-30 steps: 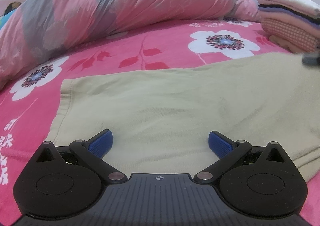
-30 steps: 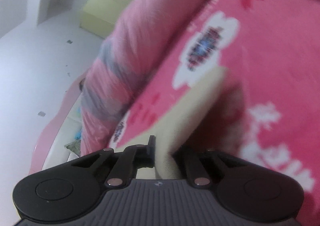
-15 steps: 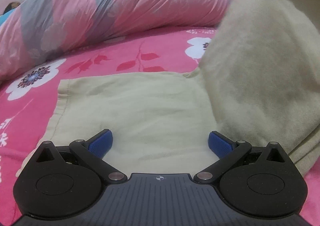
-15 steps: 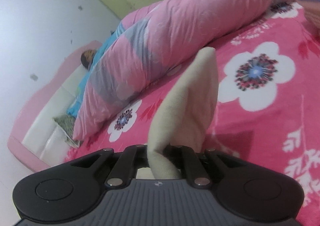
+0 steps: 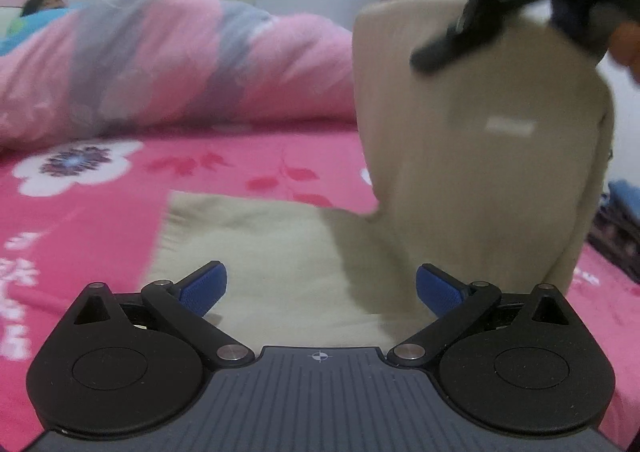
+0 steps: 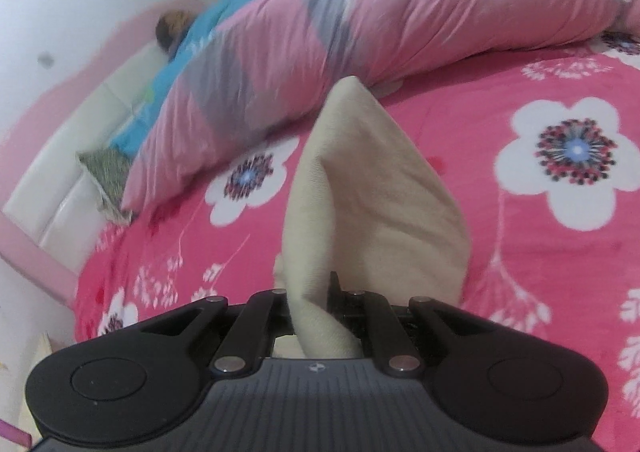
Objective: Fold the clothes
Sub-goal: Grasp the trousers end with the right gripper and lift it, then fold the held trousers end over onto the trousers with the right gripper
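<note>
A beige garment (image 5: pixel 280 252) lies on the pink flowered bed; its right part (image 5: pixel 480 155) is lifted upright. My left gripper (image 5: pixel 320 288) is open, low over the flat part, its blue pads (image 5: pixel 204 286) wide apart and empty. My right gripper (image 6: pixel 308 304) is shut on the beige garment (image 6: pixel 360 191), holding its edge high above the bed. The right gripper also shows in the left wrist view (image 5: pixel 452 39) at the top of the lifted cloth.
A rolled pink and grey quilt (image 5: pixel 160 59) lies along the far side of the bed (image 5: pixel 80 191). A stack of folded clothes (image 5: pixel 620 223) sits at the right. A person lies by the headboard (image 6: pixel 176 27).
The right gripper has lifted the garment's right side up off the bed and carried it leftward over the flat part. The left gripper stays open and has tilted up slightly.
</note>
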### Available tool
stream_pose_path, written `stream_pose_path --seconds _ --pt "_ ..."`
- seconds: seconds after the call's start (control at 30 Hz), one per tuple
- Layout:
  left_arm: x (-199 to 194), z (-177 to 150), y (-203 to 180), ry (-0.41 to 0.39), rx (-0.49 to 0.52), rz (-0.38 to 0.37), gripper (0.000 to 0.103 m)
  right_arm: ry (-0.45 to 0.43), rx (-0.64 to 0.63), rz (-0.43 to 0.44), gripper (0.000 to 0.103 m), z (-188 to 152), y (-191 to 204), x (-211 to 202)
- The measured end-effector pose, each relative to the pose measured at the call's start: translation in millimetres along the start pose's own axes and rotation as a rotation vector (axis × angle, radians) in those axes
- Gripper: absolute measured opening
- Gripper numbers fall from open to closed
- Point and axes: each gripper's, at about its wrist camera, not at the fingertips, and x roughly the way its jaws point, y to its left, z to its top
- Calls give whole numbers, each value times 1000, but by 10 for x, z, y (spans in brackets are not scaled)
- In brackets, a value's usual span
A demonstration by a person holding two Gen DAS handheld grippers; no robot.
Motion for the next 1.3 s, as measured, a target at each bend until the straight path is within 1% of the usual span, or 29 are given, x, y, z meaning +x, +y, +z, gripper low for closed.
stream_pose_path --seconds 0.13,0.23,0.33,0.43,0.5,0.53,0.6,0.7,0.77,0.87,0.9,0.93,0.97,1.03,1.07,1.13,1.2,1.3 --pt "-181 -16 427 6 -88 7 102 92 -61 -21 7 -17 337 395" --pt "-207 -104 648 44 -140 14 102 163 -73 -34 7 -67 503 789" --pt "-201 -215 795 87 -193 6 100 238 -52 -55 10 -154 552 1221" --pt "-207 -298 884 112 -229 -7 100 291 -17 -85 14 -235 549 1506" --pt "-234 -327 920 117 -241 -7 100 294 -14 -88 22 -230 600 1548" --pt "-255 -332 940 114 -247 -10 99 284 -29 -76 26 -218 648 1534" --pt "-288 -342 977 108 -260 -13 99 258 -70 -41 46 -201 784 1467" --pt "-325 -346 1004 97 -288 -6 99 222 -129 -11 57 -174 983 1392" --pt "-344 -332 1018 86 -304 0 99 189 -127 30 60 -152 1043 1323" --pt "-357 -318 1056 74 -314 17 99 110 -90 144 59 -126 995 1078" --pt "-357 -312 1068 71 -312 22 99 73 -77 196 59 -115 953 952" --pt "-360 -306 1079 68 -311 26 99 36 -68 226 60 -109 921 835" --pt "-359 -297 1089 65 -311 30 99 0 -61 250 60 -111 885 720" --pt "-365 -281 1112 55 -312 39 99 -72 -66 263 60 -167 791 497" --pt "-371 -278 1120 51 -312 44 99 -106 -76 262 60 -207 746 392" --pt "-364 -270 1155 49 -317 50 99 -155 -141 217 60 -365 664 232" --pt "-373 -269 1194 50 -329 53 99 -179 -243 138 60 -585 609 150" --pt "-408 -251 1278 50 -358 45 99 -190 -420 23 60 -991 623 118"
